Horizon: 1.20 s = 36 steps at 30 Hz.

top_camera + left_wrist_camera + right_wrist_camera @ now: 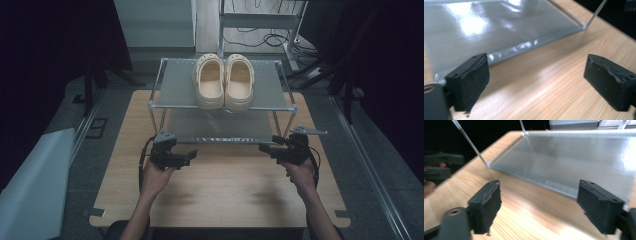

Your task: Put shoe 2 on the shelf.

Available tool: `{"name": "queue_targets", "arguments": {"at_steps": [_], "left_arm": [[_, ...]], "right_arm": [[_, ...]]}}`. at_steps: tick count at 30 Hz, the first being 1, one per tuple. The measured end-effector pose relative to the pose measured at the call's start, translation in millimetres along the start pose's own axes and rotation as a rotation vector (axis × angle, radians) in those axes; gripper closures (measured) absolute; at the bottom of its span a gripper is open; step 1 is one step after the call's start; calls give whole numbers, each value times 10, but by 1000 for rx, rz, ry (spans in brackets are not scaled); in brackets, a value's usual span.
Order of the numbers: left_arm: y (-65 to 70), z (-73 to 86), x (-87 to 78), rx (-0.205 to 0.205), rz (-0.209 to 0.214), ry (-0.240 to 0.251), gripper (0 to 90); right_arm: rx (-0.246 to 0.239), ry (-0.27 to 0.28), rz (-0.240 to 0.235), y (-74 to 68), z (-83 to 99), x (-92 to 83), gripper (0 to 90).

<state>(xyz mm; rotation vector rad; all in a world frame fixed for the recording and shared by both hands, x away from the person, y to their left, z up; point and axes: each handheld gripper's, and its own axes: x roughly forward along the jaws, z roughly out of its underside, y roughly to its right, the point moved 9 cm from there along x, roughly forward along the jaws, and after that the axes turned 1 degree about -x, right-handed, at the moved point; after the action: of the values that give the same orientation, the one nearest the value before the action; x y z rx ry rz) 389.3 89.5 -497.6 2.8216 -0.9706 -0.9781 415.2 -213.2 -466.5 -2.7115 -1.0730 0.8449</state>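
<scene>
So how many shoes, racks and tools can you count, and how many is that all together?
Cream shoes: 2, left and right
Metal rack: 1
Tools: 2, left tool and right tool
Total: 5

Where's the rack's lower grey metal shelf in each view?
High view: lower grey metal shelf centre, beneath the cream clogs.
Left gripper view: upper left, beyond the open jaws.
Right gripper view: upper right.
Shared landmark: light wooden tabletop under its front edge.
</scene>
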Motion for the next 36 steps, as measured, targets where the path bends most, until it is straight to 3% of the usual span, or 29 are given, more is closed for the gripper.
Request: {"name": "queue_targets", "arguments": {"at_steps": [7, 13, 22, 25, 29, 30, 36], "left_arm": [[52, 361, 71, 43, -29, -52, 0], [111, 620, 155, 85, -47, -104, 0], [214, 936, 302, 164, -61, -217, 0], [227, 949, 320, 186, -79, -230, 0], [222, 959, 329, 145, -73, -243, 0], [218, 960, 329, 139, -72, -245, 0], [218, 961, 329, 139, -72, -246, 0]], "right_arm": [[-95, -82, 83, 110, 400, -6, 119], [-158, -146, 144, 152, 639, 0, 34], [-212, -227, 194, 211, 965, 7, 0], [-227, -257, 203, 246, 1080, 24, 0], [-241, -317, 221, 302, 1246, 42, 0], [-219, -298, 204, 303, 1266, 57, 0], [-219, -295, 216, 311, 1271, 51, 0]]}}
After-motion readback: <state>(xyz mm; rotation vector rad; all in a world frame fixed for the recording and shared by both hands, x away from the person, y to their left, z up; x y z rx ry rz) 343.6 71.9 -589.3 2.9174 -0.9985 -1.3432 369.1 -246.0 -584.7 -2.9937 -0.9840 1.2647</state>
